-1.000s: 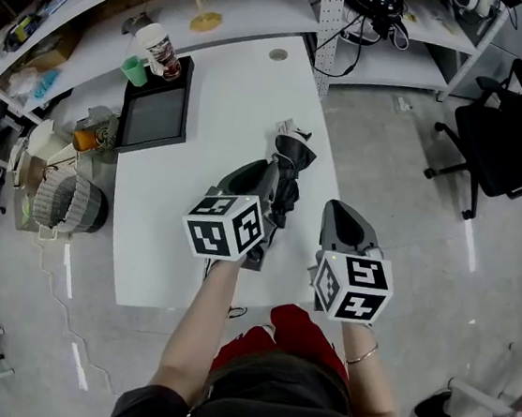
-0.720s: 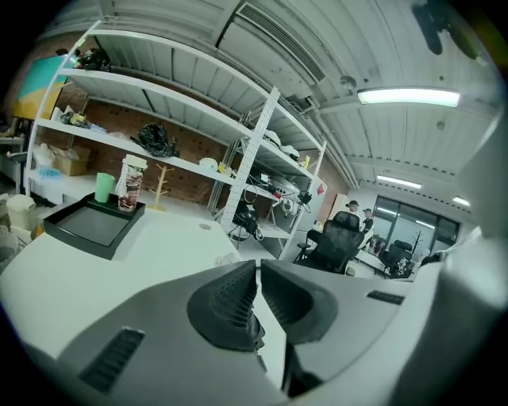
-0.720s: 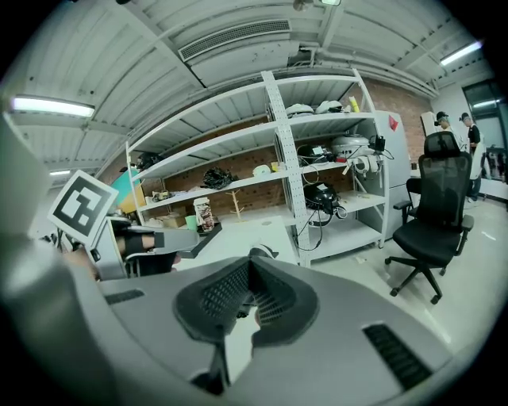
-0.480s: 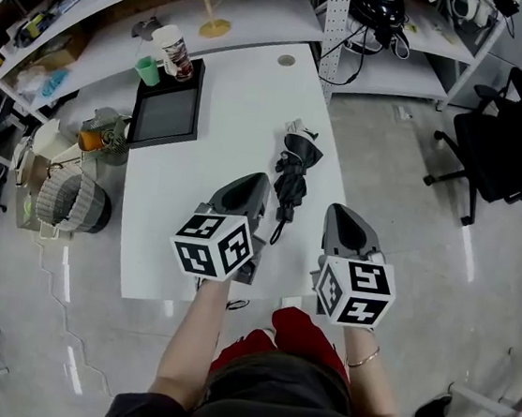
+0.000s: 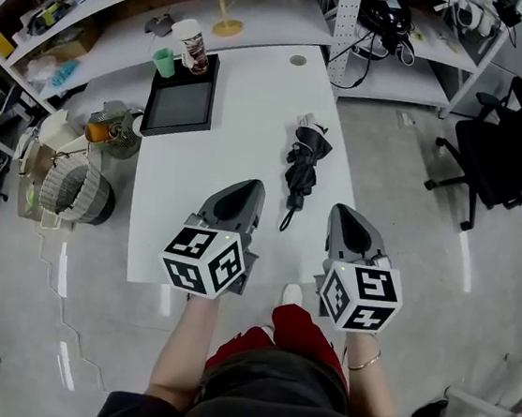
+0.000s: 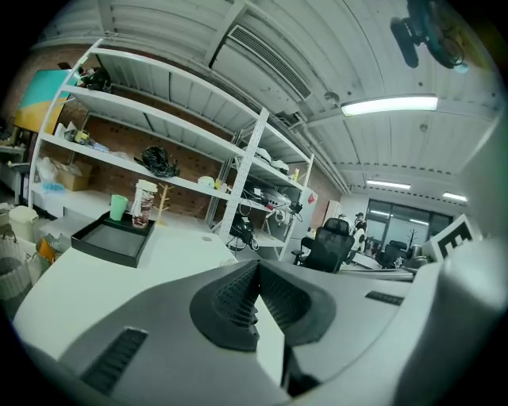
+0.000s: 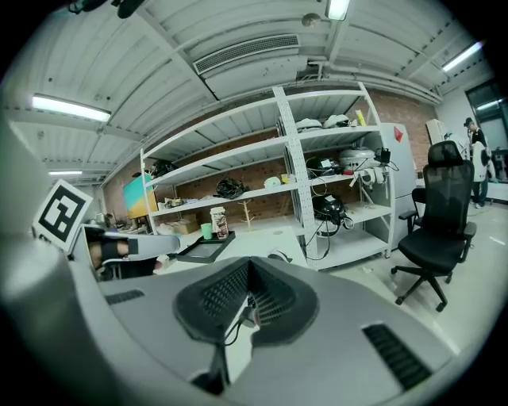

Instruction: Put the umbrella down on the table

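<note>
The black folded umbrella [image 5: 302, 165] lies flat on the white table [image 5: 231, 143] near its right edge, its strap trailing toward me. My left gripper [image 5: 246, 190] hovers over the table's near edge, left of the umbrella and apart from it, shut with nothing between its jaws. My right gripper [image 5: 343, 213] hangs just off the table's right edge, also shut and empty. In the left gripper view the jaws [image 6: 255, 271] meet at their tips. In the right gripper view the gripper [image 7: 248, 268] is shut, and the umbrella's strap [image 7: 236, 311] shows below the tips.
A black tray [image 5: 179, 108] sits at the table's far left, with a paper cup [image 5: 192, 47] and a green cup [image 5: 164, 62] on it. Baskets [image 5: 74, 194] stand on the floor at left. Shelving runs behind, and a black office chair [image 5: 510, 139] stands at right.
Both grippers have drawn back toward me and risen, away from the umbrella. The left gripper, which was over the umbrella, has come off it. The umbrella stays on the table.
</note>
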`<state>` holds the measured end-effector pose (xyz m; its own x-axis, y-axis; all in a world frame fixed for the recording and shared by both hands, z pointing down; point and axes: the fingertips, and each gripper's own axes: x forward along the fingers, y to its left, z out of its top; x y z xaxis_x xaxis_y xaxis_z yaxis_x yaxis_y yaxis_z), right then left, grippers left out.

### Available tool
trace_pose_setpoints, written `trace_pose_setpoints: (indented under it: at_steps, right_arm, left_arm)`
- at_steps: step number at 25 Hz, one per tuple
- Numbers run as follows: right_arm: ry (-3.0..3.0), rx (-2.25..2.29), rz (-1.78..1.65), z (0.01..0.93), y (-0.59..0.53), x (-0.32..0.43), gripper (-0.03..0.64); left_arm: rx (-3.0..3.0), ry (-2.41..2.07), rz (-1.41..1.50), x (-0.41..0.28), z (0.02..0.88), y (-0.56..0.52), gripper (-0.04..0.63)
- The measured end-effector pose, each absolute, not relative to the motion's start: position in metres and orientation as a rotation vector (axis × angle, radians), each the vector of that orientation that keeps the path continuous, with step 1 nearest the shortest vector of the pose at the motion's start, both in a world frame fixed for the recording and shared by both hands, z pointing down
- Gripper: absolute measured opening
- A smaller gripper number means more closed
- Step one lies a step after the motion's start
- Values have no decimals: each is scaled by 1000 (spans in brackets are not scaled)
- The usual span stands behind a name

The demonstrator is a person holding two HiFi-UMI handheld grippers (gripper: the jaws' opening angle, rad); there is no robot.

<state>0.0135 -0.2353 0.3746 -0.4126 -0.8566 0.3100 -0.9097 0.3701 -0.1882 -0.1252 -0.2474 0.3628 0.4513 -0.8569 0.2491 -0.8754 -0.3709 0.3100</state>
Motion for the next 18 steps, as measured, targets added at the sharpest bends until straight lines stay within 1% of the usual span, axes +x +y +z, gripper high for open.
trace_pose_setpoints:
  at_steps: [18]
  right_arm:
    - [-2539, 1568, 405, 344, -164, -7, 18]
  left_arm:
    - [2368, -1488, 31, -149, 336, -169, 12]
